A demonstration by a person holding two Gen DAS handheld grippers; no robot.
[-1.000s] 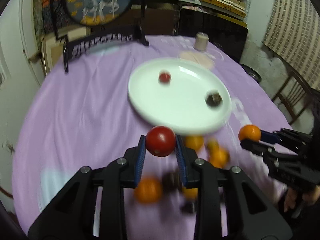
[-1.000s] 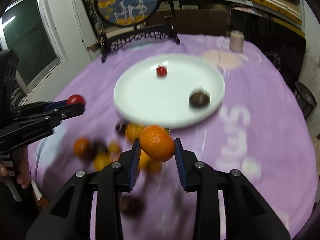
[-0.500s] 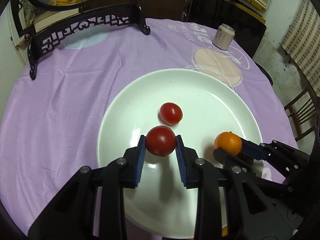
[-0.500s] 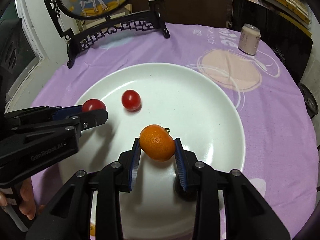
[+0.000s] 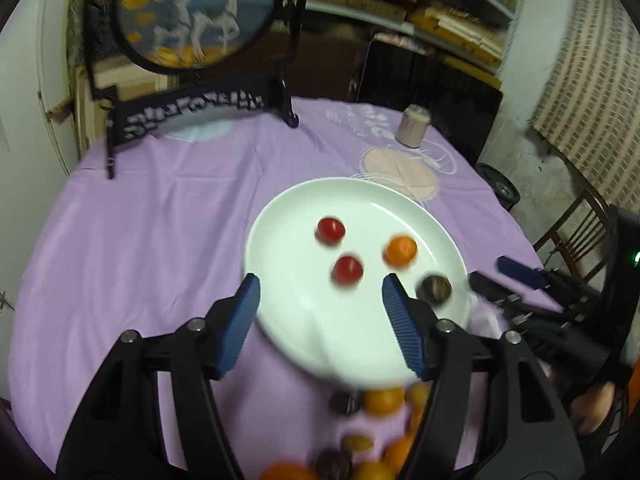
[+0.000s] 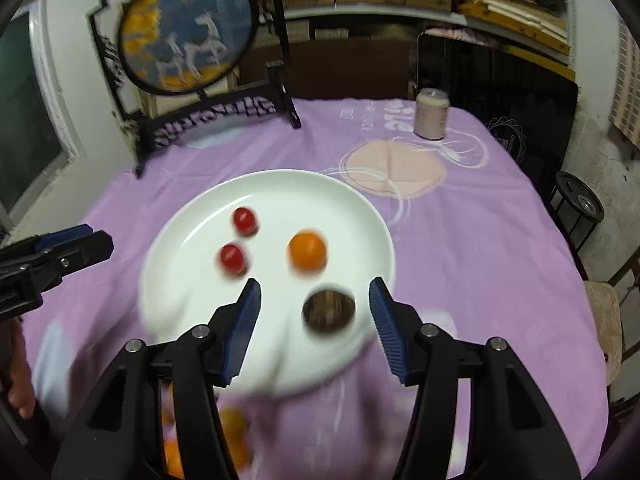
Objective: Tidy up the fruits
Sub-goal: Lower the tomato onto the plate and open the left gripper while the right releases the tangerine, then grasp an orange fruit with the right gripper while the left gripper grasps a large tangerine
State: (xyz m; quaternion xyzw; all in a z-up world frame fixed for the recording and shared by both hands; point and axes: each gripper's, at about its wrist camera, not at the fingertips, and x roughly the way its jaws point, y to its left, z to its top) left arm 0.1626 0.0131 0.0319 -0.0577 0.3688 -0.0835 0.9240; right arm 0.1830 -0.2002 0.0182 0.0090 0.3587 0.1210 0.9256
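Note:
A white plate (image 5: 288, 216) (image 6: 352, 208) lies on the purple tablecloth. On it are two red tomatoes (image 5: 347, 270) (image 5: 330, 230) (image 6: 231, 258) (image 6: 244, 220), an orange tangerine (image 5: 400, 250) (image 6: 307, 255) and a dark brown fruit (image 5: 435, 289) (image 6: 329, 309). My left gripper (image 5: 320, 298) is open and empty above the plate's near side. My right gripper (image 6: 314, 304) is open and empty, with the dark fruit between its fingers in view. Several loose oranges and dark fruits (image 5: 380, 400) (image 6: 236, 432) lie on the cloth in front of the plate, blurred.
A black stand with a round deer painting (image 5: 192, 16) (image 6: 188, 28) stands at the table's back left. A pale can (image 5: 412, 131) (image 6: 431, 119) stands at the back right. A wooden chair (image 5: 576, 220) is beyond the right edge. Shelves line the back wall.
Both grippers opened and pulled back and up from the plate. The tomato from the left one and the tangerine from the right one now lie on the plate.

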